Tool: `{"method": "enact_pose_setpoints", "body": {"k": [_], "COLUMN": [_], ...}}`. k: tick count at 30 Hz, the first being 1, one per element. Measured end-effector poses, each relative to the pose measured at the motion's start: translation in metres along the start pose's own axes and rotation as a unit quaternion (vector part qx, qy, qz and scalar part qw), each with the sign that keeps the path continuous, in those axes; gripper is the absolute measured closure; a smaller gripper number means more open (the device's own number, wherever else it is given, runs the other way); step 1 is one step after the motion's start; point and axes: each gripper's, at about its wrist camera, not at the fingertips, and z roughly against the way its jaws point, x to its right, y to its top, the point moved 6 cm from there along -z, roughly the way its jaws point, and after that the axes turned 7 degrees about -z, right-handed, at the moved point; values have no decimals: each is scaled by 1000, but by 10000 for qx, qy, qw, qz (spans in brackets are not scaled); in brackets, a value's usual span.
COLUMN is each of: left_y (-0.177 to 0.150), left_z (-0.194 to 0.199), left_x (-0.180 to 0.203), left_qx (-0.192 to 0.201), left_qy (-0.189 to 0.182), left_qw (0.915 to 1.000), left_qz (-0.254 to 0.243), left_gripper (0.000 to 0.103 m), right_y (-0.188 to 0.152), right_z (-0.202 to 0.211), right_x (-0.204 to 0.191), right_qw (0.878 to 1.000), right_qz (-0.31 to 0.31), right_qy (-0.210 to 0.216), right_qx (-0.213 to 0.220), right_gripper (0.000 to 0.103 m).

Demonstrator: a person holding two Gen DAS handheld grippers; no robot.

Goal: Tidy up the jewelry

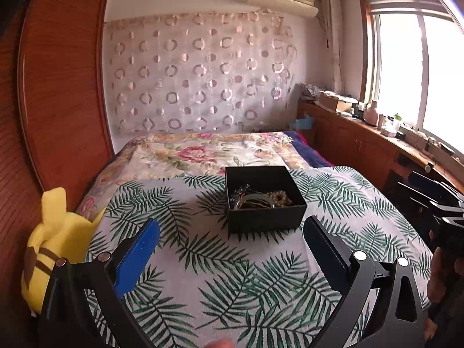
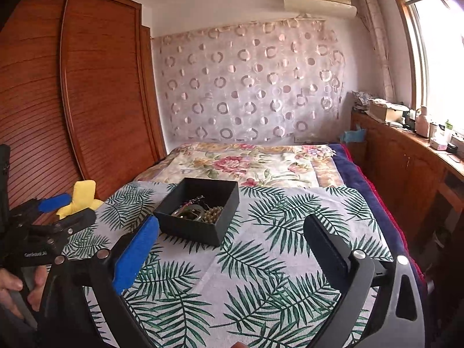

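Observation:
A black open box (image 1: pixel 265 198) sits on the leaf-print cloth (image 1: pixel 203 261) on the bed. Inside lie tangled jewelry: a pearl bead string (image 1: pixel 279 197), bangles and a chain. In the right wrist view the box (image 2: pixel 200 210) is left of centre, with beads (image 2: pixel 213 214) inside. My left gripper (image 1: pixel 232 226) is open and empty, just short of the box's front wall. My right gripper (image 2: pixel 232 224) is open and empty, to the right of the box. The left gripper also shows in the right wrist view (image 2: pixel 55 203) at the far left.
A yellow plush toy (image 1: pixel 58 240) lies at the bed's left edge beside a wooden wardrobe (image 1: pixel 63 87). A floral quilt (image 1: pixel 203 153) covers the far bed. A wooden counter (image 1: pixel 377 136) with clutter runs under the window on the right.

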Motion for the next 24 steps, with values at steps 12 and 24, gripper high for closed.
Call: {"method": "enact_pose_setpoints", "body": {"k": [12, 24], "left_y": [-4, -4], "left_z": [6, 10], "left_x": [3, 5], "left_qx": [37, 46], "left_qy": [42, 80], "left_qw": [10000, 10000], "left_qz": [21, 18], "left_gripper": [7, 7], "right_y": [-5, -7], "right_z": [3, 6], "right_x": [1, 0], "right_qw": [10000, 10000], "right_qz": [-32, -40], "right_qy": [-11, 1], "right_qx": [37, 49], "right_gripper": [2, 2]}}
